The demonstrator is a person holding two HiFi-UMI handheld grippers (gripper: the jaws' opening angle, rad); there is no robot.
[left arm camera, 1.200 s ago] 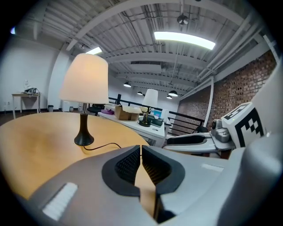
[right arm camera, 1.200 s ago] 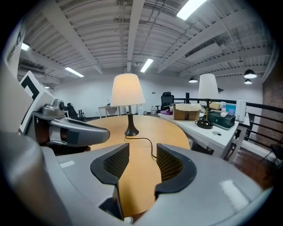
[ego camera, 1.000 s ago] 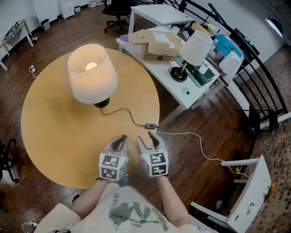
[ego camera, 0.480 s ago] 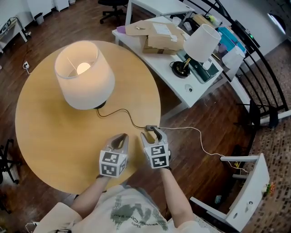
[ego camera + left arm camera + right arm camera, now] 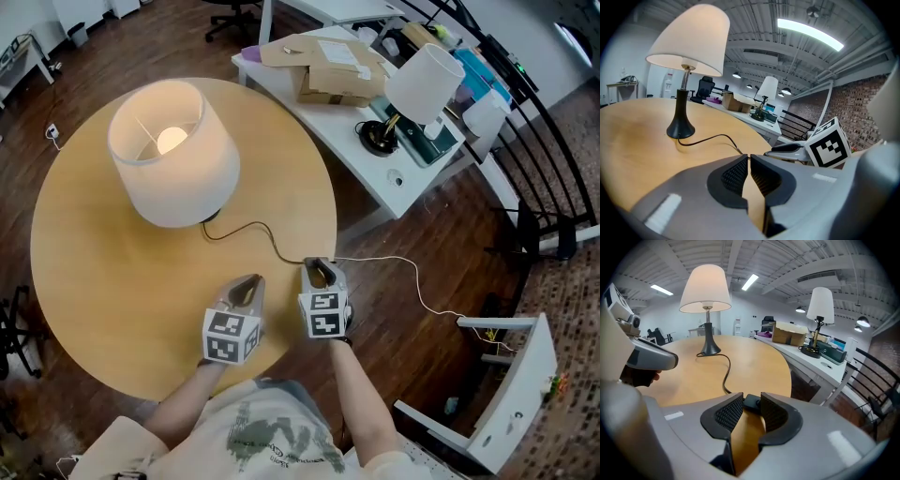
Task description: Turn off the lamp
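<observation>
The lamp with its white shade stands lit on the round wooden table. Its black cord runs to an inline switch at the table's right edge. My right gripper covers the switch in the head view. In the right gripper view the black switch sits between the tips of my right gripper, whose jaws are closing on it, with both pads at its sides. My left gripper hovers just left of it, shut and empty. The lamp also glows in the left gripper view.
A white cord drops from the switch to the wooden floor. Behind the table stands a white desk with a second, unlit lamp and cardboard boxes. A white chair is at the lower right.
My right gripper has moved forward and down to the table's edge, and its jaws have narrowed around the switch. The left gripper sank a little. The lamp stays lit.
</observation>
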